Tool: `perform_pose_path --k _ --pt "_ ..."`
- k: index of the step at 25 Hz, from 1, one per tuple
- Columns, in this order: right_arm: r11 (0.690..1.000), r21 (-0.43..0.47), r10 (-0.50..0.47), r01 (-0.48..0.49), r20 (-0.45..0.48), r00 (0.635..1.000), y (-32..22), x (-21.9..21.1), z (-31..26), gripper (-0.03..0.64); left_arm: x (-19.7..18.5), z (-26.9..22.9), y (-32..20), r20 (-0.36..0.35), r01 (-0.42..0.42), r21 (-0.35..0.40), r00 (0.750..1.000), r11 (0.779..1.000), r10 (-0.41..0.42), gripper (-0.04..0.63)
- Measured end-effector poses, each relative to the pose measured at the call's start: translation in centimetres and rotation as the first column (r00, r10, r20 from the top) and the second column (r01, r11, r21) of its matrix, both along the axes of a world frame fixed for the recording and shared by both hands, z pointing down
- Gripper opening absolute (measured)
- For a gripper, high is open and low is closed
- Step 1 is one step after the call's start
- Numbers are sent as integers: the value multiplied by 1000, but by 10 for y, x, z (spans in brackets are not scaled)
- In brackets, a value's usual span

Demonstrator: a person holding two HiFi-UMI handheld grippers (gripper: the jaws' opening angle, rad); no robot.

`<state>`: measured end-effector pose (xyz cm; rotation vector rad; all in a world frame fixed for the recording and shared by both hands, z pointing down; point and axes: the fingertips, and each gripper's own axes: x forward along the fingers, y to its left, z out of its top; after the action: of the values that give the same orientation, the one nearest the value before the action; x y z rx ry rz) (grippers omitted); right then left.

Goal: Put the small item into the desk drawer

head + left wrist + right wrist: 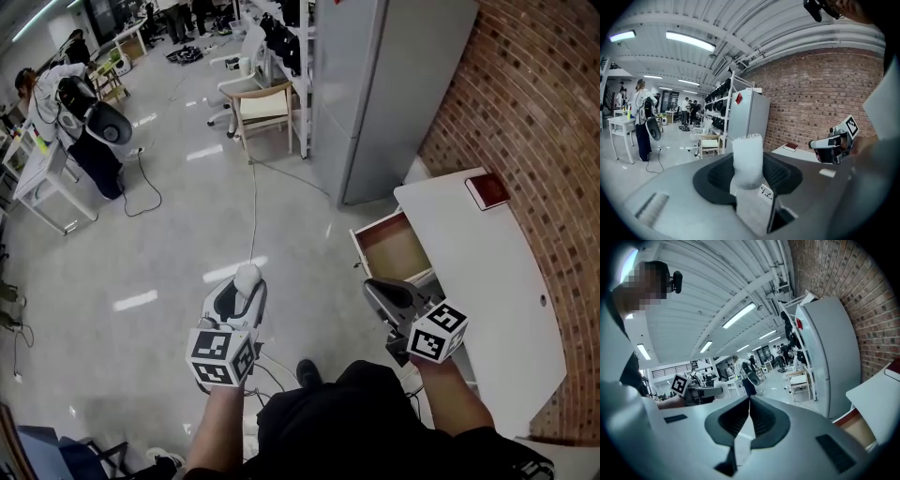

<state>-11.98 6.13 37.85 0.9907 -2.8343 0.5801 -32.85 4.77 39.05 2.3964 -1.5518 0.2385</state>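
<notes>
My left gripper [241, 292] is held over the floor, shut on a small white foam-like item [247, 277]. In the left gripper view the item [747, 159] stands upright between the jaws. My right gripper [369, 285] hovers just in front of the open desk drawer [394, 249], its jaws shut with nothing between them [750, 400]. The drawer's wooden inside looks bare and sits under the white desk [487, 281]. From the right gripper view the drawer [857, 425] shows at lower right, with my left gripper [701, 391] at left.
A red book [487, 190] lies on the desk's far end against the brick wall [534, 103]. A tall grey cabinet [384, 94] stands beyond the drawer. A wooden chair [265, 108] and a floor cable [253, 206] lie ahead. A person [47, 94] stands far left.
</notes>
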Motion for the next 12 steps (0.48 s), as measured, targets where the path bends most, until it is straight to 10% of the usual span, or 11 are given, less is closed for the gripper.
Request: perform_pose_path --k 12 --pt "999 -51 2 0 36 999 -65 9 25 14 7 20 -56 12 14 -54 1000 998 -13 184"
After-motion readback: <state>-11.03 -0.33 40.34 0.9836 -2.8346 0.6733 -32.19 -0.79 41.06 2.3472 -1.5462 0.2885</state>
